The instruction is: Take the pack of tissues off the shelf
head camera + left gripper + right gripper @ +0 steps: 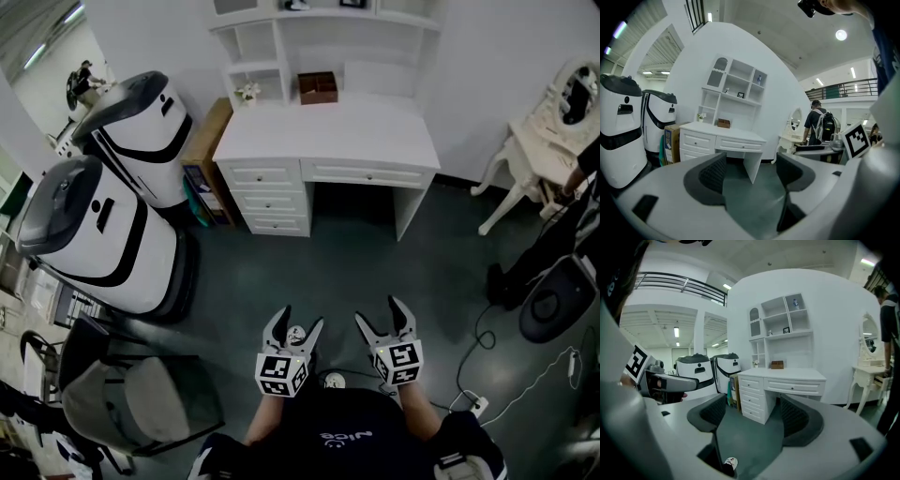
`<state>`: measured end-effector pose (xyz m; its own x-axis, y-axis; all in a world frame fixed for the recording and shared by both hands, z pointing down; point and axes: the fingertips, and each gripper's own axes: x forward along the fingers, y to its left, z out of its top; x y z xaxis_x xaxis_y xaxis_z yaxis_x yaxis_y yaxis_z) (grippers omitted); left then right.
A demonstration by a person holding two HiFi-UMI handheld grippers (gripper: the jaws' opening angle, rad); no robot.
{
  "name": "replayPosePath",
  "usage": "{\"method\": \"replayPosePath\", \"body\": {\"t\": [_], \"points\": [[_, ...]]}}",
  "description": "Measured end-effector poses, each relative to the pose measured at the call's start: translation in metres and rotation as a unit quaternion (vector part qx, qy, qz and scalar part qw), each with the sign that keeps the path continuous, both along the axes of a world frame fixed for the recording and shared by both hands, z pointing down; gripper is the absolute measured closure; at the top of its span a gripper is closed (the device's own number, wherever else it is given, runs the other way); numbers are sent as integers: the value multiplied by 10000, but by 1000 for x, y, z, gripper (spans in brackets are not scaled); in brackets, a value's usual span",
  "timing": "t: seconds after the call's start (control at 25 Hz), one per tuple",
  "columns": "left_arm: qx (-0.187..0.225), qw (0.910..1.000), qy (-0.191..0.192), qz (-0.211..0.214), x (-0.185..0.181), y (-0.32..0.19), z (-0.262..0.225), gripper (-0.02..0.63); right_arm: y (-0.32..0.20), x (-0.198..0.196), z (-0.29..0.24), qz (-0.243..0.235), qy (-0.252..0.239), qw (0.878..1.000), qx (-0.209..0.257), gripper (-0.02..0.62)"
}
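Two tall white-and-black machines [94, 234] stand off the desk's left edge, and I need to keep clear of them. The white desk [328, 131] is well ahead of me, its front edge facing me across bare floor. On its back edge stands the white shelf unit [780, 317], with open cubbies stacked up to the top. A cardboard carton [208, 150] leans against the desk's left end.

A brown wooden box [318, 87] sits at the middle of the back edge, and a small flower pot [248, 92] is in the back left corner. The pack of tissues [795, 301] is, I judge, the little blue-and-white thing in the top cubby above the back right corner. It is too small to be sure from here.

My left gripper [302, 319] and right gripper [378, 314] hang low in front of me, well apart from the desk. Both have their jaws spread, with only floor between the pads.

The step in hand is the approach. I should walk up to the front edge near the right side. Then I should raise one gripper level with that cubby, keep the jaws wide and square to the pack, and enter without brushing the cubby walls.
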<state>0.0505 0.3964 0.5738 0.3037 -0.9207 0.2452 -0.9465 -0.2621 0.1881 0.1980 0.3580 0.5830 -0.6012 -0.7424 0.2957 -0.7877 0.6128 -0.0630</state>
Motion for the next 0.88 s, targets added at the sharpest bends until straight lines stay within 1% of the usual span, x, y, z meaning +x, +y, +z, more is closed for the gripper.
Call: {"method": "replayPosePath", "body": {"t": [0.16,0.28,0.4,0.52,0.68,0.88], "points": [[29,9999,109,116,-10,-36,-1,275,-21,-10,0,57,107,9999,-22,244],[76,9996,96,247,-20,-65,-5,276,-48,-23,-2,117,126,9999,-16,245],[94,9991,67,398,-35,-96,-6,276,-78,-42,-6,183,176,9996,87,245],[74,9982,54,595,-52,-126,-5,276,-103,-62,-10,342,153,9992,161,247],[138,9961,22,876,-72,-167,-11,276,-131,-83,-12,555,195,9982,148,249],[211,9924,-3,1211,-89,-210,-13,276,-161,-102,-9,865,209,9959,142,249]]}}
